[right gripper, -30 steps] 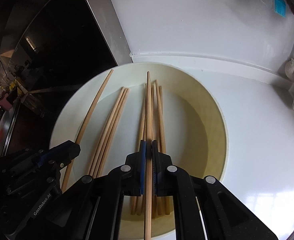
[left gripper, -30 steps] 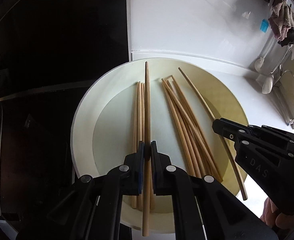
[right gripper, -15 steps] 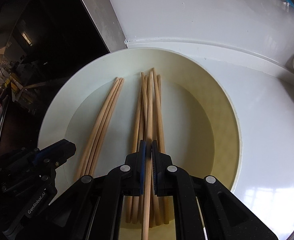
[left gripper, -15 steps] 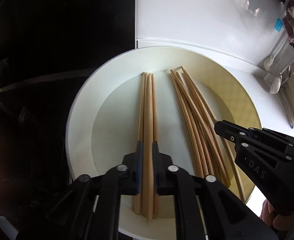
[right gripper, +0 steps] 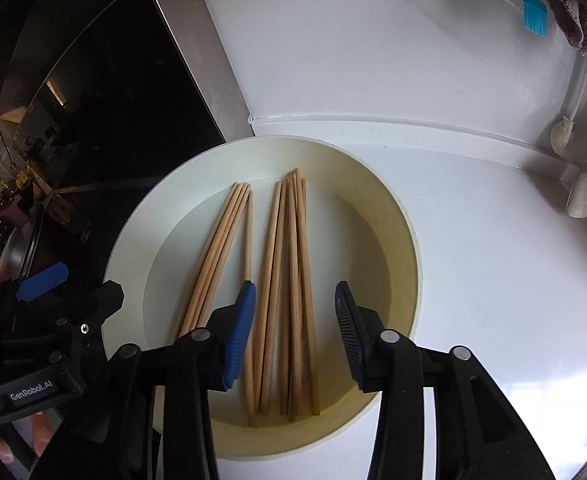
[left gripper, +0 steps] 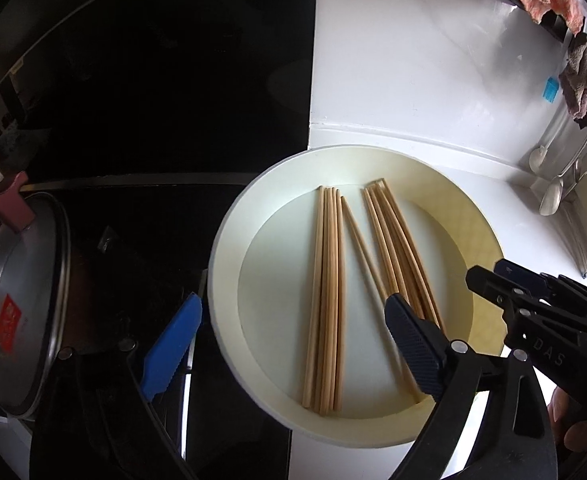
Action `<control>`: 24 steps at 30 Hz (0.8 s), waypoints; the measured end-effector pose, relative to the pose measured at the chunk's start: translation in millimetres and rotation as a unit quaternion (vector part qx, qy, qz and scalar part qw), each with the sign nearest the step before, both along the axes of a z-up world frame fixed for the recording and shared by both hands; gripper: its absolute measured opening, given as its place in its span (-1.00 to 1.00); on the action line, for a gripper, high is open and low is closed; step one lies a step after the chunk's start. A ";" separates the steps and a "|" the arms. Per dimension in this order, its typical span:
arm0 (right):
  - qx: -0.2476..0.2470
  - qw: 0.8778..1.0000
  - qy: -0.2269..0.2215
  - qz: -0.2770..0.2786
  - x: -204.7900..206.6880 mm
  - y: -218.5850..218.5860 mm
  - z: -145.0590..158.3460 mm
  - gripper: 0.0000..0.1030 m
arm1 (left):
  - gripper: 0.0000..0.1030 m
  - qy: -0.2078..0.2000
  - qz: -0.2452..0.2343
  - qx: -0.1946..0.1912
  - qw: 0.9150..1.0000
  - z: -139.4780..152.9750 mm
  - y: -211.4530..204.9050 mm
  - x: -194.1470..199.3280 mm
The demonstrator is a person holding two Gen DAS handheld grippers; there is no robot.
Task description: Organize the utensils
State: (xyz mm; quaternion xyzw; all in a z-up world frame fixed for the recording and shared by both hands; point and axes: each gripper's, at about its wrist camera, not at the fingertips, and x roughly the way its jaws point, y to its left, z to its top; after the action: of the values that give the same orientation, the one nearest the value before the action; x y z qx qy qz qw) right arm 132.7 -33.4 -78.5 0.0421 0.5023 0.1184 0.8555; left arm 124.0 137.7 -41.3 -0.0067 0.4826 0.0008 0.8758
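Wooden chopsticks lie in a white plate (left gripper: 229, 240) in two groups: a tight left bundle (left gripper: 325, 300) and a looser right bundle (left gripper: 401, 256), with one single chopstick (left gripper: 363, 252) slanted between them. My left gripper (left gripper: 293, 340) hovers over the left bundle, its jaws opening wide and holding nothing. In the right wrist view, the right gripper (right gripper: 293, 332) hangs above the right bundle (right gripper: 293, 280) on the plate (right gripper: 409, 240). Its jaws are opening and the pads (right gripper: 239, 332) are off the sticks. Each gripper shows in the other's view: right gripper (left gripper: 533, 320), left gripper (right gripper: 53, 320).
A black cooktop (left gripper: 153, 120) lies left of the plate, with a lidded metal pan (left gripper: 13, 300) at its near left. White spoons (left gripper: 551, 200) hang by a rack on the right. Cloths (left gripper: 581, 80) and a blue brush (right gripper: 533, 16) hang on the white wall.
Both grippers were shut on a chopstick each; both have let go and opened. The released sticks now lie on the plate, and both grippers have pulled up and back.
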 end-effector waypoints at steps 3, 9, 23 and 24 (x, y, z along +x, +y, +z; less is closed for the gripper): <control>-0.004 1.000 0.001 0.001 -8.3 -1.1 4.5 -0.03 | 0.83 0.000 0.001 -0.003 1.000 4.4 1.4 -4.1; -0.007 1.000 -0.005 -0.001 -19.5 -1.7 13.8 0.10 | 0.85 -0.003 -0.001 0.005 1.000 11.3 -3.2 -12.5; -0.013 1.000 -0.006 -0.011 -48.6 -10.1 29.6 0.18 | 0.87 -0.013 0.006 0.002 1.000 25.1 -5.3 -28.4; -0.013 1.000 -0.006 -0.011 -49.5 -10.3 30.2 0.18 | 0.87 -0.013 0.006 0.002 1.000 26.0 -5.7 -28.7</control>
State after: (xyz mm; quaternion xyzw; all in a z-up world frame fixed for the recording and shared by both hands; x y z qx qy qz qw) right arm 83.2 -43.7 -48.3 0.0358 0.4980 0.1031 0.8603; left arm 95.4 131.9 -15.3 -0.0075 0.4711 0.0073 0.8820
